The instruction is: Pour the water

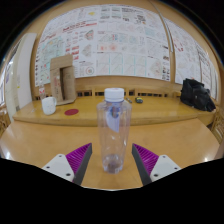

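A clear, white-capped water bottle (113,130) stands upright on the wooden bench (40,142) between the gripper's (113,160) spread fingers; its base and any contact are hard to make out.

One bottle (113,130), one white cup (48,105), one black bag (197,96)

black bag (197,95) on wooden counter (150,108), red lid (71,112), cardboard box (62,78), wall posters (115,40)

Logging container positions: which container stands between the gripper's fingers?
The clear bottle with the white cap, gaps either side; the white cup sits far beyond, on the rear counter.
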A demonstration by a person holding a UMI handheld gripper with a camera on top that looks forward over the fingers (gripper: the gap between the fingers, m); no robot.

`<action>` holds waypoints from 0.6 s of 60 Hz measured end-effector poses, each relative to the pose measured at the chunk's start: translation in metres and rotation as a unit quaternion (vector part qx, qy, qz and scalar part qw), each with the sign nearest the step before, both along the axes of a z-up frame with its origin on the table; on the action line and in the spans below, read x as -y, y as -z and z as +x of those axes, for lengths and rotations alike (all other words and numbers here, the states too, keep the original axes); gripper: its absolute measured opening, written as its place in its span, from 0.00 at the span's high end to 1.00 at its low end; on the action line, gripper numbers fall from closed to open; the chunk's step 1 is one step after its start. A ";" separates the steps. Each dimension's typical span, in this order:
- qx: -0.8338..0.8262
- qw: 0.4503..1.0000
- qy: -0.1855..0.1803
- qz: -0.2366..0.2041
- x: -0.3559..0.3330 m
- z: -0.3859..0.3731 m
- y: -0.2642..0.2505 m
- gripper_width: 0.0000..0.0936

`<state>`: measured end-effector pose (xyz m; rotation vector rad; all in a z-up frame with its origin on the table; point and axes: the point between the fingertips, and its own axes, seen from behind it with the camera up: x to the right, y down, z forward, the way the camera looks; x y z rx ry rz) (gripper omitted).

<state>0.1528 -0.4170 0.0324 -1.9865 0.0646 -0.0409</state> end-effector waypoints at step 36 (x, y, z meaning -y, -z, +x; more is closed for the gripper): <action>0.022 0.998 0.006 0.059 -0.054 0.009 0.001 0.64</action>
